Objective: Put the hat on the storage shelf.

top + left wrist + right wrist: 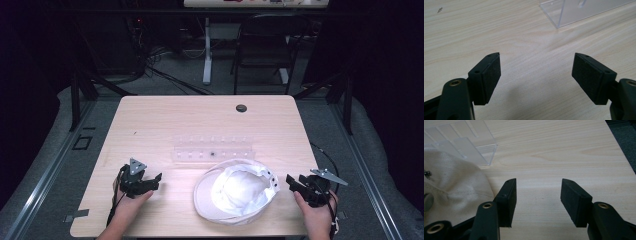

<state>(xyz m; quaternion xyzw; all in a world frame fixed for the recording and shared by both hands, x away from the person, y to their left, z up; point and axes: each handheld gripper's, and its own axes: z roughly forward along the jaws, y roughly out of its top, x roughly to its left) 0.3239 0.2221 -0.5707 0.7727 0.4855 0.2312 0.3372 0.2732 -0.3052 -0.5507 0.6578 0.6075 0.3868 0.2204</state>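
High view: white cap [239, 192] lies upside down at lower centre of the bench [150, 120], brim toward lower left; clear rack [212, 149] just above it; left tongs [150, 184] and right tongs [294, 182] released, empty

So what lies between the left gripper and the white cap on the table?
Nothing: in the high view the stretch of table between the left gripper and the white cap is bare wood. The left gripper view shows its open jaws over bare wood too.

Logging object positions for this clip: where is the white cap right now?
In the high view the white cap lies upside down near the table's front edge, between the two grippers, just in front of the clear acrylic rack.
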